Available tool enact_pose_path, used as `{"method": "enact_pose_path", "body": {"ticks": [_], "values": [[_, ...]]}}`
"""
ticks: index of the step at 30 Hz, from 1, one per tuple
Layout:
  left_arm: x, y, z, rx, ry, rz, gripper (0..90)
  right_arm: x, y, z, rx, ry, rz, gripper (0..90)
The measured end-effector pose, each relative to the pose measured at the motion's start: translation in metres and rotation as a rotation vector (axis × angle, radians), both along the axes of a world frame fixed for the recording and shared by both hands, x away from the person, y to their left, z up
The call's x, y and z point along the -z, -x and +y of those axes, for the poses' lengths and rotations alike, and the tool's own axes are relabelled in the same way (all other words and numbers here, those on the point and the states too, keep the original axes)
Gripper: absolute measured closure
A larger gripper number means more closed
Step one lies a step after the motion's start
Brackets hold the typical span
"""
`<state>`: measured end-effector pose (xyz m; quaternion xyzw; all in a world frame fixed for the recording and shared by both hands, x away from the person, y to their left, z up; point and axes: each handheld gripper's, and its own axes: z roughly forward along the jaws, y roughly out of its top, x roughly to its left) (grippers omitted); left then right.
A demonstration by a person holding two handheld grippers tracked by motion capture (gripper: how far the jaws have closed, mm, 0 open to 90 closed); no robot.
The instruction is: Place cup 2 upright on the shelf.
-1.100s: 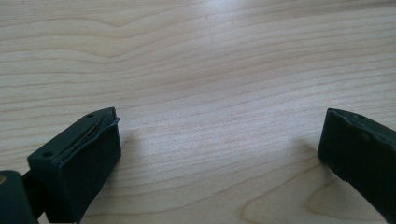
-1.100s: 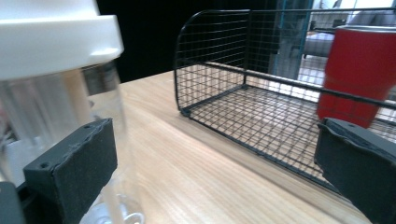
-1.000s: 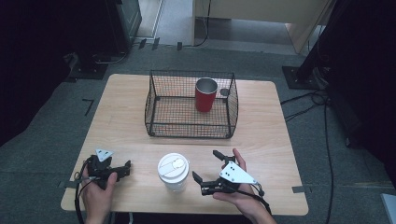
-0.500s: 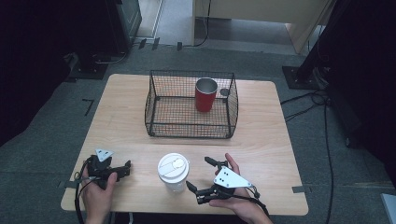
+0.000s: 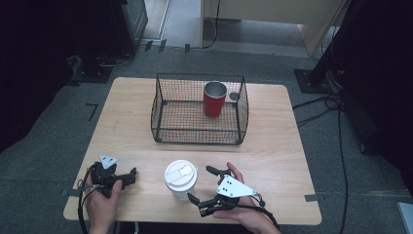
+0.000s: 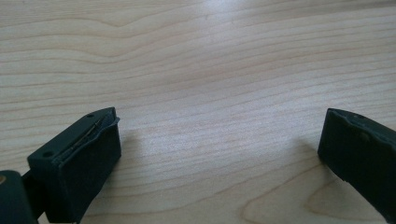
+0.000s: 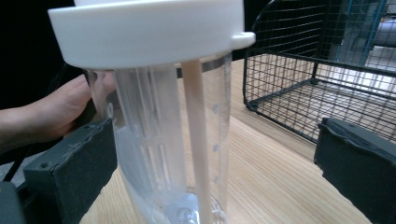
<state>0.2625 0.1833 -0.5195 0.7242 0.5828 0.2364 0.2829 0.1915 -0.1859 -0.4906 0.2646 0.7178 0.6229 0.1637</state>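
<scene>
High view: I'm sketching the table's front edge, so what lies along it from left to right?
Left gripper → clear cup with white lid → right gripper, jaws open and facing the cup.

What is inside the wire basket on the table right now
A red cup stands upright inside the wire basket, near its far right corner. The rest of the basket floor looks bare. A small grey round thing shows at the far right wall; whether it sits inside or outside is unclear.
</scene>
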Motion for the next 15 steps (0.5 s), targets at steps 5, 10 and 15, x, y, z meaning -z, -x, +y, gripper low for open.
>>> {"method": "enact_pose_path", "body": {"ticks": [5,10,15], "values": [[0.0,0.0,0.0,0.0,0.0,0.0,0.0,-0.002,0.0,0.007,-0.017,-0.001,0.002,0.0],[0.0,0.0,0.0,0.0,0.0,0.0,0.0,-0.003,-0.001,0.015,-0.036,-0.001,0.001,0.0],[0.0,0.0,0.0,0.0,0.0,0.0,0.0,-0.006,-0.004,0.024,-0.041,-0.001,-0.003,0.0]]}}
